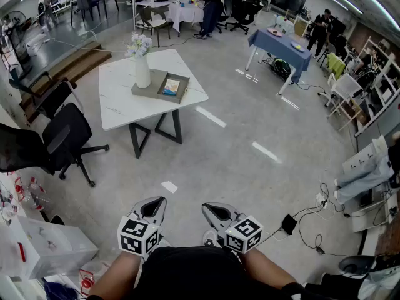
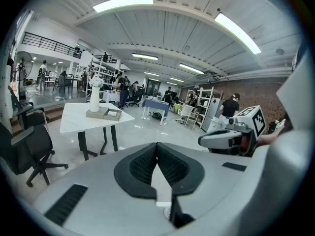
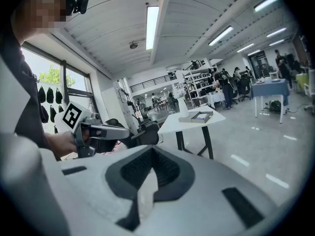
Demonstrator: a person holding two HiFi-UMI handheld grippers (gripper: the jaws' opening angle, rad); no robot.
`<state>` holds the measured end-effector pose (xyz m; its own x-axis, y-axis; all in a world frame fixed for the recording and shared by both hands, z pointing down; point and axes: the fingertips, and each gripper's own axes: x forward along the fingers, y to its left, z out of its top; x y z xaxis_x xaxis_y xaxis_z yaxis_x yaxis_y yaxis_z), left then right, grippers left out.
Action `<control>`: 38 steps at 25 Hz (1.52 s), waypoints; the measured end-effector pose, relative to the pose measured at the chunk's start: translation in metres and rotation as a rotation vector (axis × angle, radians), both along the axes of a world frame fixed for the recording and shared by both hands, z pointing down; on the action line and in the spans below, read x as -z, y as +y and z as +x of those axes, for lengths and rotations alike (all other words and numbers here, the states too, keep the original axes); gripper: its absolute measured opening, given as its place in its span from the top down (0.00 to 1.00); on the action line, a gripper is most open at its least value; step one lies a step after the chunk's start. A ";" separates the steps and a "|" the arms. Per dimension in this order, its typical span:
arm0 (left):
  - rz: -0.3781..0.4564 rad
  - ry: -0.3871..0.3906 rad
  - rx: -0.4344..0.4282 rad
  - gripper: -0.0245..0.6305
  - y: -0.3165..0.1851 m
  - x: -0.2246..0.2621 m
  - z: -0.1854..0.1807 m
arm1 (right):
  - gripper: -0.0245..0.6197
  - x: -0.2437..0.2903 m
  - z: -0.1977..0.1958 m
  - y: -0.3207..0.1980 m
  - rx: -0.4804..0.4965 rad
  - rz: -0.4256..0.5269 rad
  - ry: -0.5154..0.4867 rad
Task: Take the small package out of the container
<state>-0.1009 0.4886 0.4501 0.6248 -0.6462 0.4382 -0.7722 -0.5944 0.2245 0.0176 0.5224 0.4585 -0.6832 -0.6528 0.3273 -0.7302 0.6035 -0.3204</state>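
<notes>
Shut tight, the left claw (image 2: 157,154) has nothing between its jaws. The right claw (image 3: 151,154) has its jaws together too, and it holds nothing. The two claws sit side by side, close to the person's body and low over the grey floor (image 1: 237,167). Each one points forward and a little down.

One hand holds each claw, and both bare arms reach out from the bottom of the head view.

The small package (image 1: 171,87) is well apart from both claws. It lies far ahead of them and a bit to the left. It rests inside an open grey box (image 1: 181,91) on a white table (image 1: 119,105). A white vase (image 1: 142,72) with flowers stands just beside the box.

I count two claws, one table, one box, one package and one vase. Two black chairs (image 1: 65,136) stand left of the table. Some people stand far off at the back of the big room.
</notes>
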 end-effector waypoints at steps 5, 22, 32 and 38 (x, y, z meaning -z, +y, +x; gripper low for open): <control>0.016 -0.019 -0.009 0.96 0.001 0.001 0.001 | 0.96 0.000 0.000 0.002 -0.002 0.002 -0.002; -0.054 0.085 -0.009 0.96 0.002 -0.004 -0.013 | 0.96 0.007 -0.027 0.006 0.018 0.030 -0.006; -0.023 0.024 -0.024 0.96 0.006 -0.008 -0.057 | 0.96 0.003 -0.066 0.009 -0.029 0.019 -0.018; -0.016 -0.007 -0.009 0.96 0.009 -0.020 -0.084 | 0.96 -0.007 -0.078 0.022 -0.084 -0.022 -0.042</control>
